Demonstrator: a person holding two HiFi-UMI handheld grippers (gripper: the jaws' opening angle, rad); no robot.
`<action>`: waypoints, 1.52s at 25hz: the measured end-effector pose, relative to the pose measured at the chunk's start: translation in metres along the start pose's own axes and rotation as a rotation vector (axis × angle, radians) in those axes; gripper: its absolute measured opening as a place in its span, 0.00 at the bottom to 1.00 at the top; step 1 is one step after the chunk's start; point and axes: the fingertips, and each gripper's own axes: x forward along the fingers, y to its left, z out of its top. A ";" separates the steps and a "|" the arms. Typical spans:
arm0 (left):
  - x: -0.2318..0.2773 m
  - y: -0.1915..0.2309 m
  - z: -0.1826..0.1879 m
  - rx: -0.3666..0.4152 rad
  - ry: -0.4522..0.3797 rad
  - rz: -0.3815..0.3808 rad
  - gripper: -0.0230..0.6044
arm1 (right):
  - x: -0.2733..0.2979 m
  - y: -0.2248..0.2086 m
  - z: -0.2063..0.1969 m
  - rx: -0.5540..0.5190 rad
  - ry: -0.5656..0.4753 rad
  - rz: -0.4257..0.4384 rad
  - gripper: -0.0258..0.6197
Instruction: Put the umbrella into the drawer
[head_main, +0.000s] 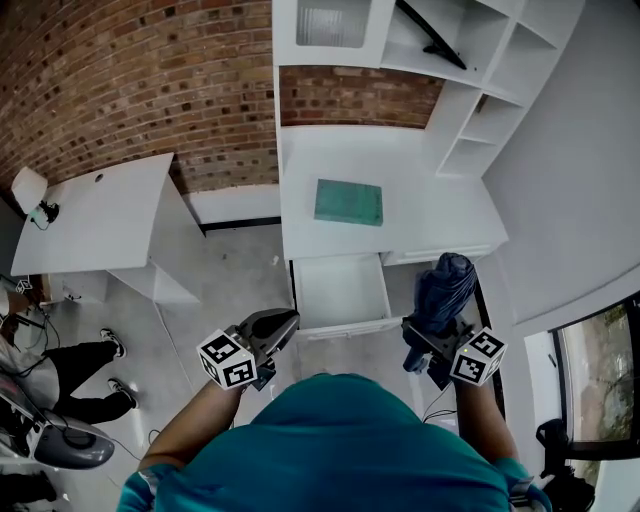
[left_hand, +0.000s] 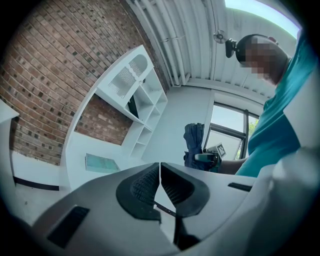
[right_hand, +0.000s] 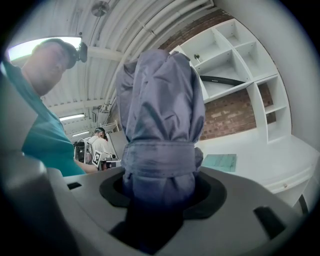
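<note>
1. Nearest the head camera: the wearer's teal shirt, with both forearms reaching forward from it.
2. Left gripper: its jaws were together, ribbed pads meeting at the tips with nothing between them. It was held over the floor, just short of the drawer's front left corner.
3. Right gripper: its jaws were clamped on the lower part of the umbrella. In the right gripper view the fabric bundle filled the space between the pads.
4. Umbrella: dark blue, folded and bound by its strap. It stuck out past the jaws toward the table. It was outside the drawer, to the right of it, and overlapped the table's front edge in the head view.
5. Drawer: white, pulled out from under the table front, and between the two grippers as seen from above.
6. Table: white top. A flat teal-green pad lay near its middle, well apart from the umbrella.
7. Behind the table: white shelving against a brick wall.
8. Far left: a separate white desk, with a person's legs on the floor near it.
</note>
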 end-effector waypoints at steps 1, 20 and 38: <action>0.006 0.002 0.000 0.001 0.002 0.004 0.07 | 0.001 -0.006 0.001 0.000 0.001 0.005 0.42; 0.161 0.047 -0.010 -0.083 -0.060 0.295 0.07 | 0.031 -0.206 0.018 -0.050 0.167 0.274 0.42; 0.138 0.135 -0.084 -0.121 0.022 0.315 0.07 | 0.164 -0.205 -0.121 -0.139 0.624 0.282 0.42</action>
